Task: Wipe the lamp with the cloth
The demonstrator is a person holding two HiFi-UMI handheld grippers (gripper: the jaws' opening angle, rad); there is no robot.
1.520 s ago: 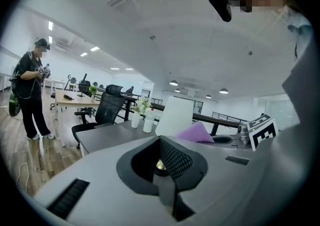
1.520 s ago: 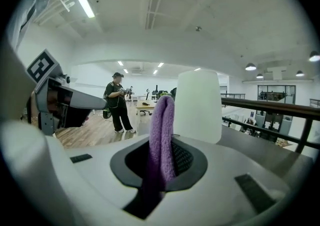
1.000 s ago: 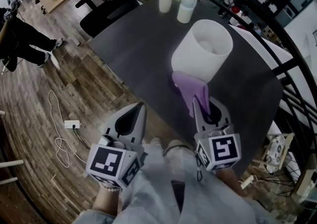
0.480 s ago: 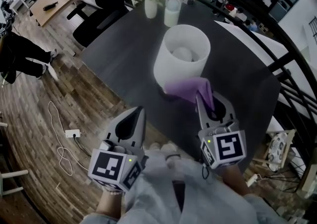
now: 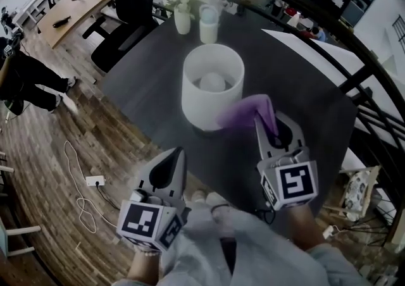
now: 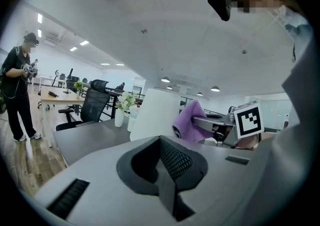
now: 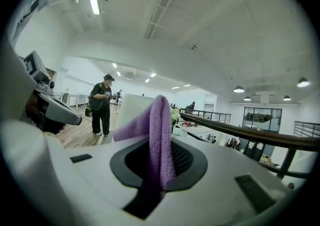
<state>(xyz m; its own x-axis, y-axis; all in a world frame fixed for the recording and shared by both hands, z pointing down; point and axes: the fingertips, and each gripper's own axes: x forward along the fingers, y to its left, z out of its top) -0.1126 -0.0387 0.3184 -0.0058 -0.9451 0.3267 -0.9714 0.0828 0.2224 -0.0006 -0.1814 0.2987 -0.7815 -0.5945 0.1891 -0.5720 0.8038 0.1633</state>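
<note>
The lamp (image 5: 213,85) has a white drum shade, seen from above with its bulb inside, and stands on the dark table (image 5: 310,107). My right gripper (image 5: 264,116) is shut on the purple cloth (image 5: 245,112). The cloth sits against the shade's lower right side. In the right gripper view the cloth (image 7: 160,135) rises in a fold out of the shut jaws, with the shade (image 7: 131,107) just behind it. My left gripper (image 5: 176,154) is shut and holds nothing, at the table's near edge below the lamp. The left gripper view shows the shade (image 6: 157,115) and the cloth (image 6: 190,120) ahead.
A vase of white flowers (image 5: 182,12) and a pale cup (image 5: 209,24) stand at the table's far edge. A black office chair (image 5: 126,6) is beyond them. A person (image 5: 25,69) stands at the left. A power strip with cable (image 5: 95,180) lies on the wood floor. A dark railing (image 5: 373,88) runs along the right.
My right gripper has carried the cloth from the shade's near side round to its right side, and the cloth sits higher. The left gripper has hardly moved.
</note>
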